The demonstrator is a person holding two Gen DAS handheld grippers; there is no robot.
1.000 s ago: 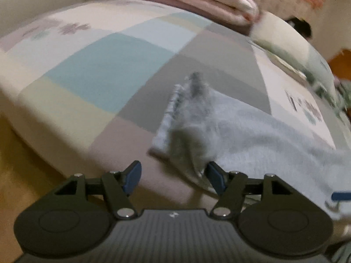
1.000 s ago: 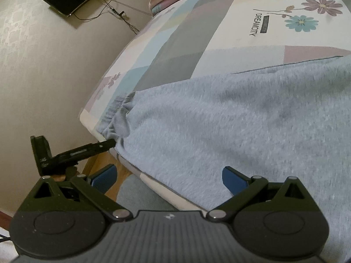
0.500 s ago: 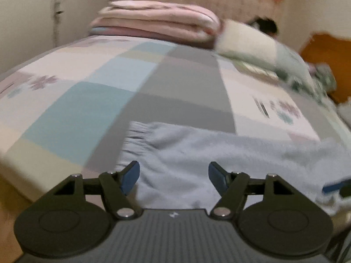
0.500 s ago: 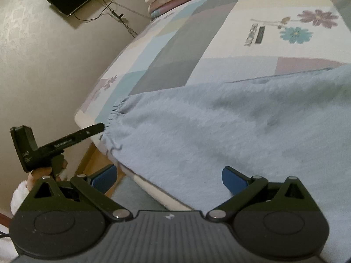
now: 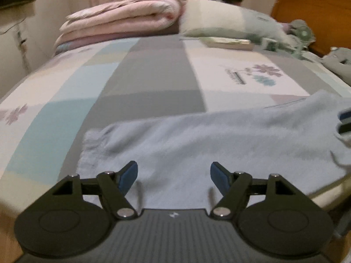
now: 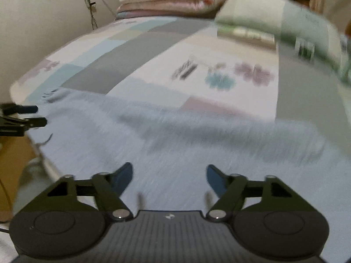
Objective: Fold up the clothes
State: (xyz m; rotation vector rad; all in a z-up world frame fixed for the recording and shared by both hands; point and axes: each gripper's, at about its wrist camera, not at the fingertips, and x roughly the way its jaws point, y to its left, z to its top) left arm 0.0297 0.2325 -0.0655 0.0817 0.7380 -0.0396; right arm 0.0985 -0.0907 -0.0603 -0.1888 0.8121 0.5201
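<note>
A pale blue fleece garment (image 5: 197, 144) lies flat across the near edge of the bed, its gathered cuff (image 5: 92, 144) at the left end. My left gripper (image 5: 174, 172) hovers over the garment near that cuff, jaws opening, nothing pressed between the pads. In the right wrist view the same garment (image 6: 175, 144) spreads below my right gripper (image 6: 169, 174), whose jaws are closing with no cloth pinched between them. The left gripper's fingers (image 6: 24, 120) show at the left edge of the right wrist view, and the right gripper's tip (image 5: 344, 122) at the right edge of the left wrist view.
The bed carries a patchwork cover (image 5: 153, 74) with flower prints. A folded pink quilt (image 5: 122, 19) and a pillow (image 5: 228, 19) lie at the far end. A wooden headboard (image 5: 316, 11) stands at the back right, small items beside it. The wooden floor (image 6: 13, 153) shows below the bed's edge.
The bunched cuff now lies spread flat on the bed. Both cameras have rolled level and swung toward the head of the bed. The right gripper's jaws stand narrower than before.
</note>
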